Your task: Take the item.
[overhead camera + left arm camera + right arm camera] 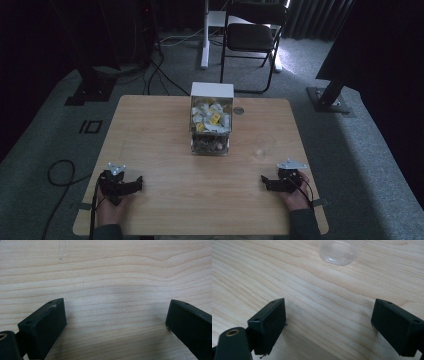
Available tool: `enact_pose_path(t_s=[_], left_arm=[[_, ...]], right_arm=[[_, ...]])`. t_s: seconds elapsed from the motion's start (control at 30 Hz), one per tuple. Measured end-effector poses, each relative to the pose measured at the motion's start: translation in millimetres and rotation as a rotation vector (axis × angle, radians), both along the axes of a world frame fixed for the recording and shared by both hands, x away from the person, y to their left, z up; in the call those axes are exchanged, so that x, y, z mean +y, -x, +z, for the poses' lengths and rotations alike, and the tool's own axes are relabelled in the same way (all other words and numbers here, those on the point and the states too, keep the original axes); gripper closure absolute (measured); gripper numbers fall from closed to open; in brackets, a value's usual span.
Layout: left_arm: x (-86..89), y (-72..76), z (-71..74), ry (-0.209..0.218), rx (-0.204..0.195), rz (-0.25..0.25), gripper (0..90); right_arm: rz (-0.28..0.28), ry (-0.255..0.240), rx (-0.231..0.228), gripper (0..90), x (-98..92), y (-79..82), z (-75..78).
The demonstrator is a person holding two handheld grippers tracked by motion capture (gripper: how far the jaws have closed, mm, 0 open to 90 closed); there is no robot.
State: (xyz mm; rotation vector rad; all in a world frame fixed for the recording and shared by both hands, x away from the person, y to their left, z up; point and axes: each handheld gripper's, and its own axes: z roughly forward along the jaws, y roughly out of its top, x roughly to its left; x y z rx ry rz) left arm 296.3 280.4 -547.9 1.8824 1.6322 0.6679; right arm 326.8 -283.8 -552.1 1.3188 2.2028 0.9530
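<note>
A clear box point(211, 125) with a white back stands at the middle of the wooden table point(160, 150); several small white and yellow packets fill its upper part, and darker pieces lie at its bottom. A clear plastic cup point(262, 145) stands to the right of it, and its base point(338, 251) appears ahead of the right jaws. My left gripper point(132, 185) rests open near the front left of the table, with bare wood between its jaws point(115, 315). My right gripper point(267, 182) rests open near the front right, with nothing between its jaws point(328, 317).
A small round grommet point(239, 110) sits in the table behind the box. Beyond the table stand a black folding chair point(252, 37), a white post point(205, 35) and dark stand legs point(90, 85). Cables point(60, 175) lie on the grey carpet at the left.
</note>
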Motion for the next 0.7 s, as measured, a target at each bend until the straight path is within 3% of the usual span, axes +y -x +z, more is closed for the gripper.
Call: enact_pose_path(t_s=[0.23,0.7], left_arm=[[0.0,0.0,0.0,0.0,0.0,0.0,3.5],[0.0,0.0,0.0,0.0,0.0,0.0,3.5]], right_arm=[[-0.019,-0.009,0.009,20.5,-2.2,1.2,3.4],[0.0,-0.04,-0.052,23.2,8.3,5.9,23.1]])
